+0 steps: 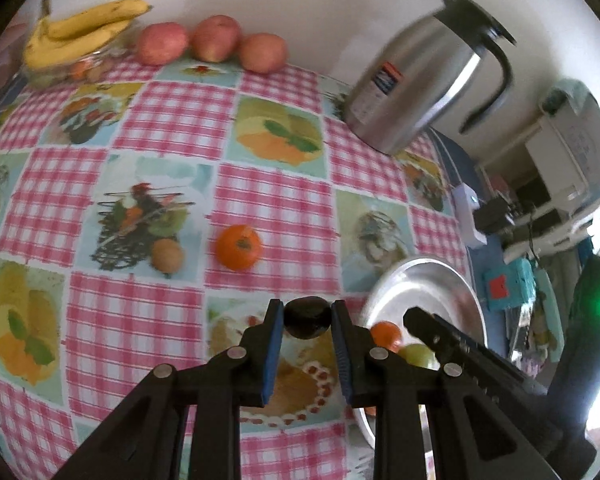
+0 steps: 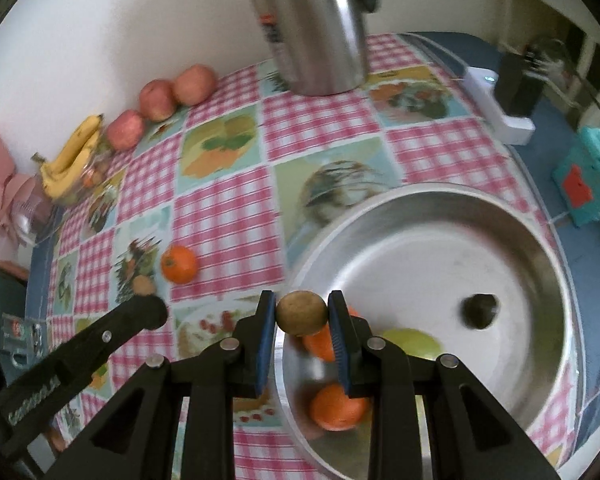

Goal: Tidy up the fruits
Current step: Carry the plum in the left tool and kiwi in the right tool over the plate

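Between the left gripper's (image 1: 307,316) matt black plastic fingers sits a glossy dark fruit (image 1: 307,317); the right gripper (image 2: 301,312) pinches a dull, rough-skinned brown fruit (image 2: 301,312). Just beyond it lies a brushed metal bowl (image 2: 540,280), farther off a shiny steel jug (image 2: 312,28), on smooth printed tablecloth (image 2: 220,220).

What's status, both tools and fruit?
Left tool shut on dark fruit. Right tool shut on brown fruit, at metal bowl rim. Orange on cloth. Nothing in the way.
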`<state>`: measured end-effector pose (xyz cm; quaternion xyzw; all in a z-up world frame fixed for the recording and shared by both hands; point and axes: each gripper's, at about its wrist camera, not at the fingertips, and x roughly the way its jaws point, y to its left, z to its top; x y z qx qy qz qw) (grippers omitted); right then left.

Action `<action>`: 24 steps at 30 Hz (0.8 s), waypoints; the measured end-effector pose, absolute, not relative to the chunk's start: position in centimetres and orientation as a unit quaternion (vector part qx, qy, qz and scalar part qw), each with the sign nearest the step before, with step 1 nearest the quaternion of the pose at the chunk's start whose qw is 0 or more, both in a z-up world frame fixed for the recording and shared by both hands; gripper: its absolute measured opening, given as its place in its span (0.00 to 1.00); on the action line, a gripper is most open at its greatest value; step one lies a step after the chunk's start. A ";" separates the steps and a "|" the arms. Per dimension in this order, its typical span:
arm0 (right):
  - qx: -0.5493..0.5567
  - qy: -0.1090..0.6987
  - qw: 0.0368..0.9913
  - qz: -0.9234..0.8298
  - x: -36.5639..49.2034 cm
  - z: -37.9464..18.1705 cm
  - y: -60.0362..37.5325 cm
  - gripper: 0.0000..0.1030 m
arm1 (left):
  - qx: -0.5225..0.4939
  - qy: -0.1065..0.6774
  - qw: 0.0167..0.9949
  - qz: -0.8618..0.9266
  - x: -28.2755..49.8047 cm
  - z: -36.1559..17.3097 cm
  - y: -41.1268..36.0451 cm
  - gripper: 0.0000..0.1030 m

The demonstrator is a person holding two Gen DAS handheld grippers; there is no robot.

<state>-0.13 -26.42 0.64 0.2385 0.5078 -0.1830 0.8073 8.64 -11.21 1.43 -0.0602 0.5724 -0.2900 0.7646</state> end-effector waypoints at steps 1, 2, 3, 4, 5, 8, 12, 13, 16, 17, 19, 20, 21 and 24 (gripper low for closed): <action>0.241 0.506 0.806 -0.190 -0.4 0.7 -26.9 0.27 | -0.057 0.573 0.763 -0.295 8.4 1.5 -11.6 0.25; 0.242 0.504 0.805 -0.199 -0.8 0.8 -27.3 0.27 | -0.051 0.573 0.761 -0.301 8.0 1.5 -12.1 0.25; 0.242 0.502 0.804 -0.209 -1.1 1.0 -27.8 0.27 | -0.047 0.573 0.759 -0.306 7.7 1.6 -12.5 0.25; 0.242 0.500 0.803 -0.216 -1.4 1.1 -28.2 0.27 | -0.039 0.573 0.757 -0.312 7.2 1.6 -13.2 0.25; 0.241 0.498 0.802 -0.227 -1.8 1.3 -28.6 0.27 | -0.035 0.573 0.755 -0.317 6.9 1.6 -13.6 0.25; 0.237 0.490 0.799 -0.254 -2.6 1.7 -29.7 0.27 | -0.021 0.574 0.747 -0.334 5.7 1.7 -15.0 0.25; 0.247 0.481 0.795 -0.276 -3.7 2.0 -31.0 0.27 | 0.002 0.573 0.743 -0.347 4.5 1.8 -16.5 0.25; 0.249 0.480 0.793 -0.280 -3.9 2.0 -31.3 0.27 | 0.008 0.574 0.740 -0.350 4.2 1.7 -16.9 0.25; 0.255 0.479 0.789 -0.288 -4.4 1.9 -31.9 0.27 | 0.019 0.576 0.736 -0.355 3.6 1.4 -17.5 0.25; 0.258 0.479 0.787 -0.289 -4.6 1.8 -32.1 0.27 | 0.024 0.576 0.735 -0.357 3.4 1.3 -17.7 0.25; 0.260 0.481 0.785 -0.291 -4.7 1.6 -32.2 0.27 | 0.030 0.578 0.733 -0.357 3.0 1.1 -18.0 0.25; 0.259 0.484 0.783 -0.292 -4.7 1.4 -32.2 0.27 | 0.033 0.579 0.732 -0.356 2.9 0.9 -18.1 0.25; 0.259 0.486 0.782 -0.293 -4.7 1.2 -32.2 0.27 | 0.035 0.581 0.732 -0.355 2.9 0.7 -18.2 0.25; 0.262 0.496 0.775 -0.291 -4.6 0.3 -32.3 0.27 | 0.037 0.586 0.729 -0.351 3.0 0.3 -18.4 0.25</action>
